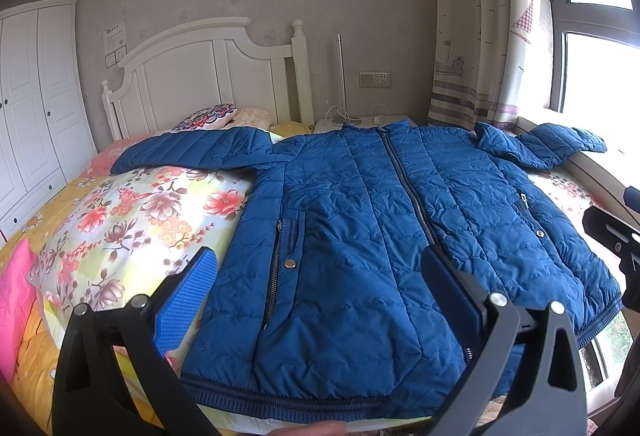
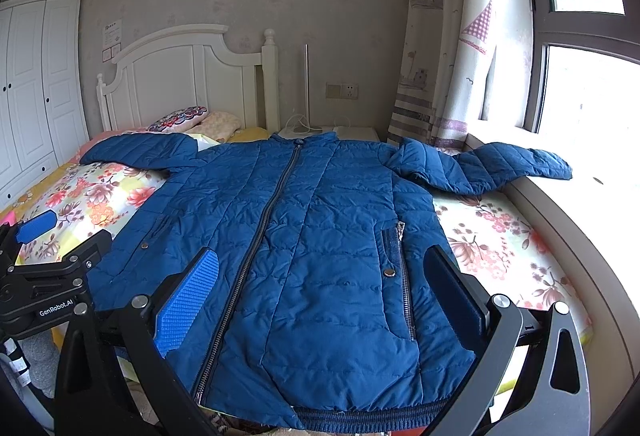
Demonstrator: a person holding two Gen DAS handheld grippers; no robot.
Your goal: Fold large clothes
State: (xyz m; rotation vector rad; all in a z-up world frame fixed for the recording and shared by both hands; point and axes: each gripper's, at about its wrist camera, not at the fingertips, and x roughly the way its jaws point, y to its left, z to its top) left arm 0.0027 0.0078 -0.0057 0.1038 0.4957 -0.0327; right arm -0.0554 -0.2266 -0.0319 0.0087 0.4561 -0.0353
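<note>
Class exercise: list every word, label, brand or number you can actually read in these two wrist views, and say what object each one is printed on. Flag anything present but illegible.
"GenRobot.AI": white lettering on the black body of the left gripper, seen in the right wrist view.
Paper notices on the wall beside the headboard: printed, too small to read.
Small tag on the jacket: too blurred to read.
No other text is readable.

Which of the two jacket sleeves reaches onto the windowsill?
The sleeve on the window side; its cuff rests on the windowsill. The other sleeve lies on the floral bedsheet.
</note>
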